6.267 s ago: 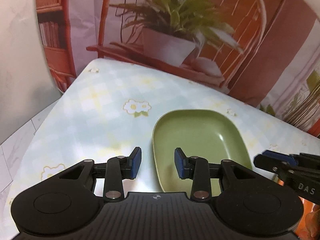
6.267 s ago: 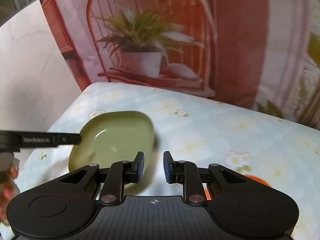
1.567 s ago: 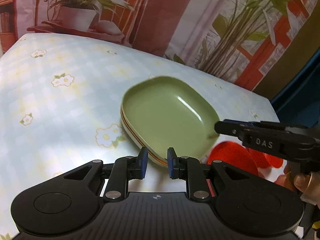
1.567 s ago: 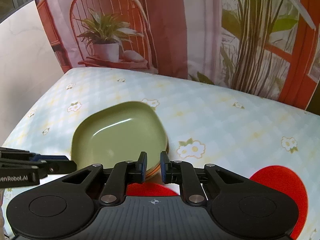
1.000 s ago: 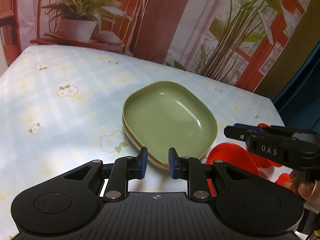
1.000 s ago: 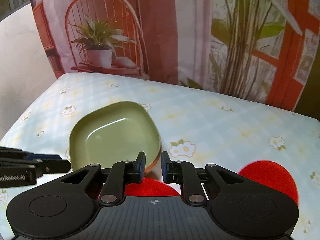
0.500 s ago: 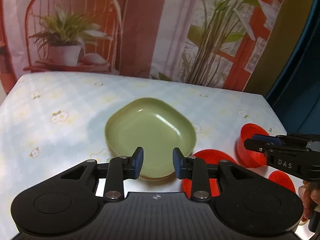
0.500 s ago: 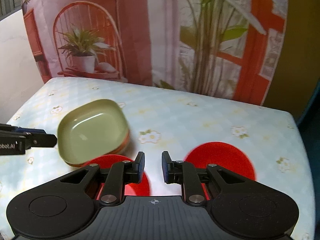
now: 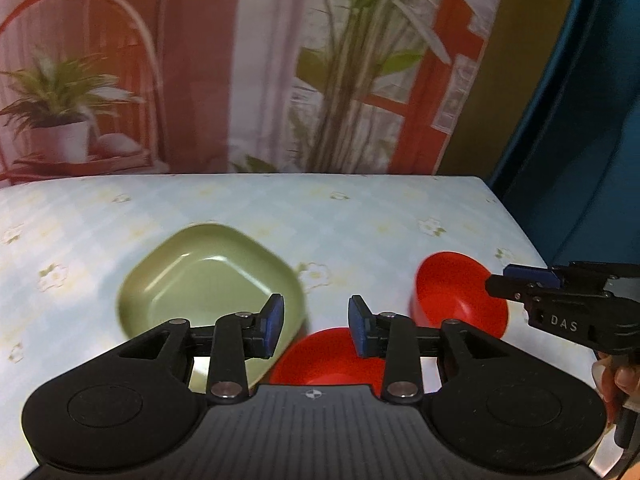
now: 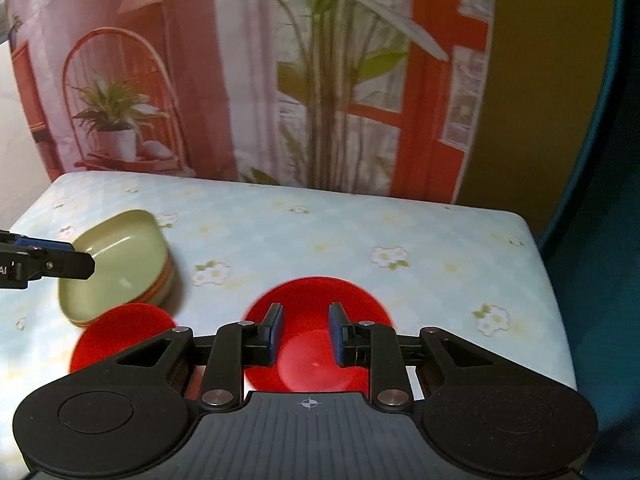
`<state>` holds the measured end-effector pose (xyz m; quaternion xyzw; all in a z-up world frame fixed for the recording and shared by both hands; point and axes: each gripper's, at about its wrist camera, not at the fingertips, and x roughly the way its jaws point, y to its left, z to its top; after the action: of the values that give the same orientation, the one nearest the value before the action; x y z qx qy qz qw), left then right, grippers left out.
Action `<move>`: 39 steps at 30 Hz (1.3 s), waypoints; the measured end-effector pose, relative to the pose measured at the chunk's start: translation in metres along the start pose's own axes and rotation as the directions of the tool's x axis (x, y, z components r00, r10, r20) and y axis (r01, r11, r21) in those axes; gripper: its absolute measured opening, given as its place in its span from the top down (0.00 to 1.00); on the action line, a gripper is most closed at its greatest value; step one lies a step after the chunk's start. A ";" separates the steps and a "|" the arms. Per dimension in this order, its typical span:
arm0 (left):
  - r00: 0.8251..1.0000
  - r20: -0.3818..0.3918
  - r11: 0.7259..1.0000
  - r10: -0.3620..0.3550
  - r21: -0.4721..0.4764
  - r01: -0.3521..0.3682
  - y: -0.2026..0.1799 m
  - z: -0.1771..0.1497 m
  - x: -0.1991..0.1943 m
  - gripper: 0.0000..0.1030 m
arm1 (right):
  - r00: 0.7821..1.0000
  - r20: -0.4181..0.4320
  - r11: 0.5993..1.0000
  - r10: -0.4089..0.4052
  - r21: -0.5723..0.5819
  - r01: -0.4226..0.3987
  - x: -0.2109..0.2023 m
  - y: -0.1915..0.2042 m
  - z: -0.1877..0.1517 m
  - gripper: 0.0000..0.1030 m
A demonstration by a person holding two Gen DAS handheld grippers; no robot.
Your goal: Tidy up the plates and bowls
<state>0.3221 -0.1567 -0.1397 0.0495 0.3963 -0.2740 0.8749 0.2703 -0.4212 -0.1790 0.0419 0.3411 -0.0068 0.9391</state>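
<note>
— Where do the plates and bowls stand?

— The stack of square, olive-green plastic plates [image 9: 208, 280] sits on the left part of the table with the pale blue flowered cloth [image 10: 360, 232]; orange edges show beneath the top plate in the right wrist view. Two round red plastic bowls are apart from it: the near red bowl [image 9: 324, 356] lies just beside the stack, and the far red bowl [image 10: 316, 320] is further right, with cloth between them.

— And the tongs?

— The left tongs [image 9: 316, 316] are parted and carry nothing, hovering over the gap between the stack and the near bowl. The right tongs [image 10: 305, 328] are likewise parted and empty (their blue pads frame the far bowl, though touching it I cannot confirm).

— So which step is this?

— I judge the plates done and the bowls next. The right tongs would need to descend on the far bowl's rim, one pad inside and one outside, close, then nest it in the other bowl. Smooth thin plastic may slip, so a firm, level grip seems wise.
</note>
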 end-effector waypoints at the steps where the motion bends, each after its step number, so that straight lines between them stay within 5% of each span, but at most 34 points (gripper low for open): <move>1: 1.000 -0.003 1.000 -0.009 0.007 0.009 -0.002 0.001 0.003 0.64 | 1.000 -0.001 1.000 -0.004 0.009 0.004 0.001 -0.005 -0.001 0.78; 35: 0.978 -0.161 0.985 -0.132 0.086 0.147 -0.068 0.000 0.104 0.63 | 0.997 -0.065 0.983 0.035 0.180 -0.022 0.039 -0.065 -0.036 0.74; 37: 0.980 -0.153 0.986 -0.130 0.082 0.144 -0.069 -0.001 0.106 0.81 | 0.997 -0.066 0.982 0.042 0.187 -0.029 0.039 -0.065 -0.038 0.77; 39: 0.979 -0.152 0.985 -0.136 0.083 0.150 -0.069 -0.001 0.105 0.88 | 0.997 -0.062 0.981 0.046 0.193 -0.034 0.038 -0.066 -0.039 0.83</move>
<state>0.3419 -0.2610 -0.2068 0.0819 0.4483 -0.3502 0.8184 0.2722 -0.4829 -0.2378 0.1394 0.3688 -0.0194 0.9188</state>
